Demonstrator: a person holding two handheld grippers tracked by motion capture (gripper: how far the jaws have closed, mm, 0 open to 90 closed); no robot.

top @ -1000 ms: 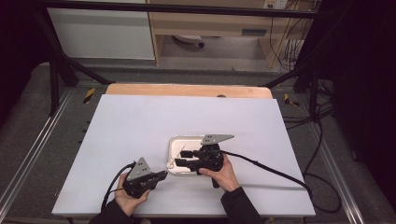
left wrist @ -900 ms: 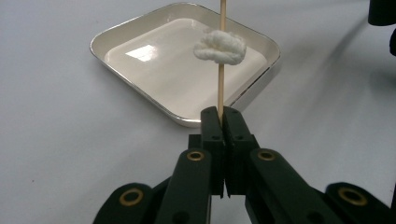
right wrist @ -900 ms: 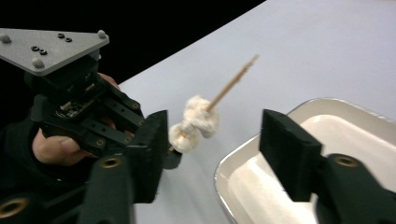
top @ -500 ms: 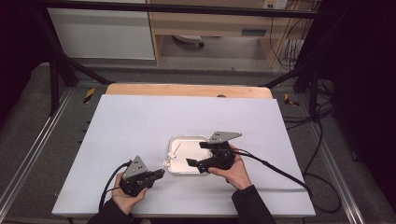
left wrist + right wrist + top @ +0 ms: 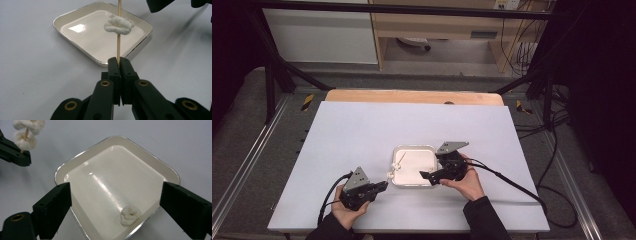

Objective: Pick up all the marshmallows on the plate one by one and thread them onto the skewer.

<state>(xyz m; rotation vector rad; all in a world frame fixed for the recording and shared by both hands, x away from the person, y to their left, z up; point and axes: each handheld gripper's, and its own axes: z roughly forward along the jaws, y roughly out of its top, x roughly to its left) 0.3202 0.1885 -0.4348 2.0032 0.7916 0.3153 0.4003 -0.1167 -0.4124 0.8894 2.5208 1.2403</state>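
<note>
In the high view a white square tray (image 5: pixel 414 165) sits on the pale table (image 5: pixel 362 130); the left tool (image 5: pixel 380 187) lies just off the tray's near left corner, clamped on a thin wooden skewer (image 5: pixel 396 165) that slants over that corner, and the right tool (image 5: pixel 428 176) hovers at the tray's near right edge. In the left gripper view the jaws pinch the skewer (image 5: pixel 118 47), whose white fluffy pieces (image 5: pixel 118 25) hang above the tray (image 5: pixel 75 37). In the right gripper view the jaws have just been opening and stand wide apart with nothing between them, over the tray (image 5: pixel 150 162), where one loose white piece (image 5: pixel 129 215) lies near its rim.
</note>
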